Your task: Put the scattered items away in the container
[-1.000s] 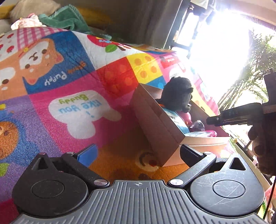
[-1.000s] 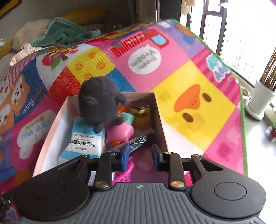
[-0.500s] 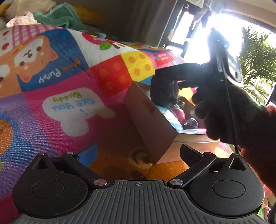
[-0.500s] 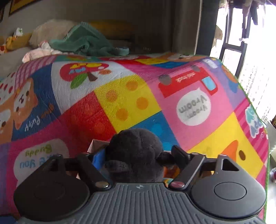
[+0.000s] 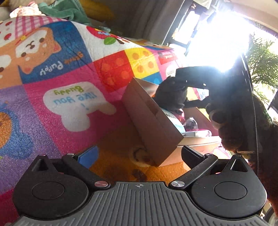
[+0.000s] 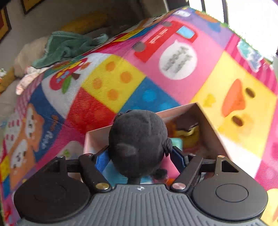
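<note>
Plush (image 6: pixel 139 140), round, fuzzy, charcoal-black

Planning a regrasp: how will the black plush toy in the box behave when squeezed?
The black plush toy looks fuzzy and soft, so it will probably squash. It seems light. Perched high on the box's contents between the right gripper's fingers, it may topple.

A bright play mat (image 6: pixel 173 73) printed with patchwork cartoon squares covers the floor ahead of both tongs: a puppy, a red bus, a yellow duck face, dotted blocks. Beyond its far edge, to the left of the right tongs, a green towel (image 6: pixel 67 47) lies crumpled on pale cushions (image 6: pixel 26 53) against a grey wall (image 6: pixel 73 12). To the right of the left tongs, a tall window (image 5: pixel 213 40) floods the room with glaring daylight, a leafy palm (image 5: pixel 264 66) beside it.
</note>
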